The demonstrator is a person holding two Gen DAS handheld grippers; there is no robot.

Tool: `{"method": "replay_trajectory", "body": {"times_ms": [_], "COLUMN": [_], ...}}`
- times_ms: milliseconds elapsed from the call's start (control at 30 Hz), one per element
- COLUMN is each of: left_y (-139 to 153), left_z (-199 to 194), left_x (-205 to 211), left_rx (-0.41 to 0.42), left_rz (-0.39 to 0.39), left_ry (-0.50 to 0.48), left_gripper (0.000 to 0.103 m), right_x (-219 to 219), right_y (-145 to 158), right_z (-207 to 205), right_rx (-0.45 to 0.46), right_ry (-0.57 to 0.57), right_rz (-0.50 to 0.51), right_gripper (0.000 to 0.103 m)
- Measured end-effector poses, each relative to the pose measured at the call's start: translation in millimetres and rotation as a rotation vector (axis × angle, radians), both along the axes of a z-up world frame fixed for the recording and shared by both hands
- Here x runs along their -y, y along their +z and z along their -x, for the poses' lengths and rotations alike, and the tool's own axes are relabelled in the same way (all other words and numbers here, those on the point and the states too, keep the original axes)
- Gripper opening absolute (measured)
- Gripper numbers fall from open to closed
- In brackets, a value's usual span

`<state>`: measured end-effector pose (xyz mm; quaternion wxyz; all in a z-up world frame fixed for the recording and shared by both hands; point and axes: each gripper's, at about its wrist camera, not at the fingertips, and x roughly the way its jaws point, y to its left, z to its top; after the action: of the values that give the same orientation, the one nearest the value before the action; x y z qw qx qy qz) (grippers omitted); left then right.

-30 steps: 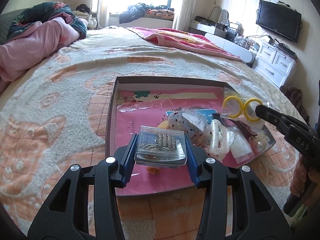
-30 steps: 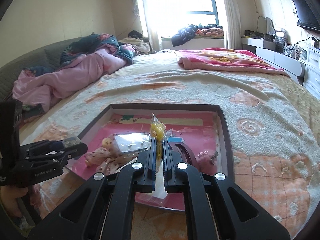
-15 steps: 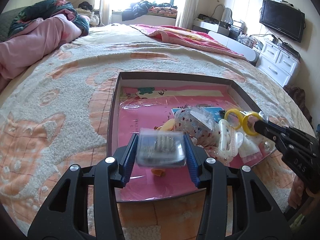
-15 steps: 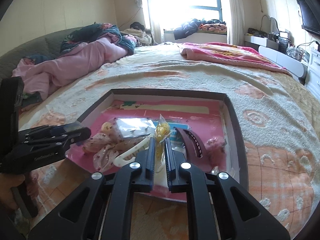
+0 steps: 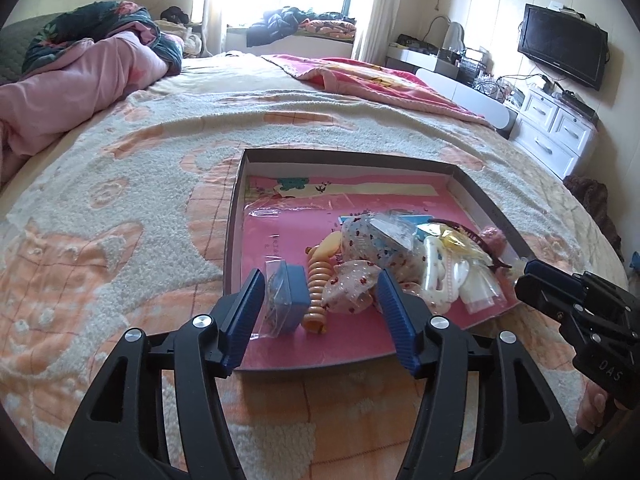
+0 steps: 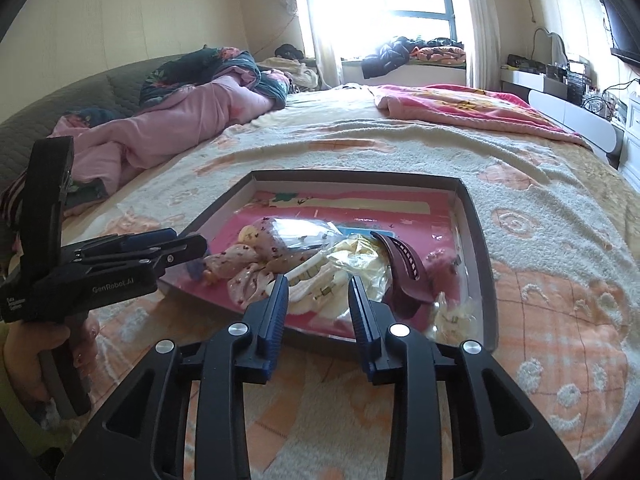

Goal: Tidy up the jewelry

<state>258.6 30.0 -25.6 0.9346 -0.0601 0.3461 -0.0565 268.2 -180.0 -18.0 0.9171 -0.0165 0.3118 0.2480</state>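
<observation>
A shallow dark-rimmed tray (image 5: pixel 348 157) (image 6: pixel 476 240) with a pink floor lies on the bed. My left gripper (image 5: pixel 320 310) hovers over its near edge, jaws opening. A small jewelry box in a plastic bag (image 5: pixel 286 300) lies on its side in the tray beside the left pad, with an orange spiral hair tie (image 5: pixel 318 296) next to it. My right gripper (image 6: pixel 320 304) is at the tray's near right edge, jaws opening, nothing pressed between them. A bag of yellow pieces (image 6: pixel 360 256) rests on the pile ahead of it. The right gripper's tips (image 5: pixel 550 284) show in the left wrist view.
In the tray lie floral fabric scrunchies (image 5: pixel 372 248), a white hair clip (image 5: pixel 434 268) and a maroon hair clip (image 6: pixel 404 268). A pink quilt (image 6: pixel 188 120) is heaped on the left. White drawers (image 5: pixel 556 132) and a television (image 5: pixel 562 46) stand at the right wall.
The left jaws widened and let go of the jewelry box, which now lies in the tray. The right jaws parted and the yellow bag dropped onto the pile; that gripper drew back a little.
</observation>
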Motion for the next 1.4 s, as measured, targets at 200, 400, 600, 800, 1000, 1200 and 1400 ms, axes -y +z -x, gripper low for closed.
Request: {"method": "replay_trajectory", "body": {"times_ms": [200, 400, 600, 800, 1000, 1200, 1400], "left_y": [10.3, 17.1, 24.3, 33.2, 33.5, 34.3, 33.5], "left_z": [14.7, 32.1, 50.9, 72.1, 88.0, 106.1, 123.7], "left_x": [2.7, 4.6, 5.3, 9.5, 11.5, 16.0, 19.2], "left_rx": [0.017, 0.024, 0.040, 0.072, 0.072, 0.096, 0.121], "left_rz": [0.007, 0.004, 0.015, 0.007, 0.011, 0.004, 0.003], "left_ry": [-0.006, -0.008, -0.014, -0.009, -0.004, -0.006, 0.000], "left_gripper": [0.060, 0.072, 0.087, 0.092, 0.092, 0.092, 0.092], "right_x": [10.1, 22.4, 36.2, 44.4, 50.8, 52.7, 53.1], "right_y": [8.7, 17.5, 25.5, 32.5, 38.4, 32.9, 27.1], "right_z": [16.3, 32.1, 52.1, 71.0, 88.1, 104.8, 120.2], "right_rx": [0.012, 0.024, 0.039, 0.042, 0.058, 0.063, 0.077], "right_ry": [-0.012, -0.047, -0.093, -0.120, -0.148, -0.162, -0.179], "right_rz": [-0.017, -0.029, -0.036, -0.059, -0.076, -0.055, -0.059], "right_gripper": [0.037, 0.056, 0.075, 0.088, 0.094, 0.095, 0.095]}}
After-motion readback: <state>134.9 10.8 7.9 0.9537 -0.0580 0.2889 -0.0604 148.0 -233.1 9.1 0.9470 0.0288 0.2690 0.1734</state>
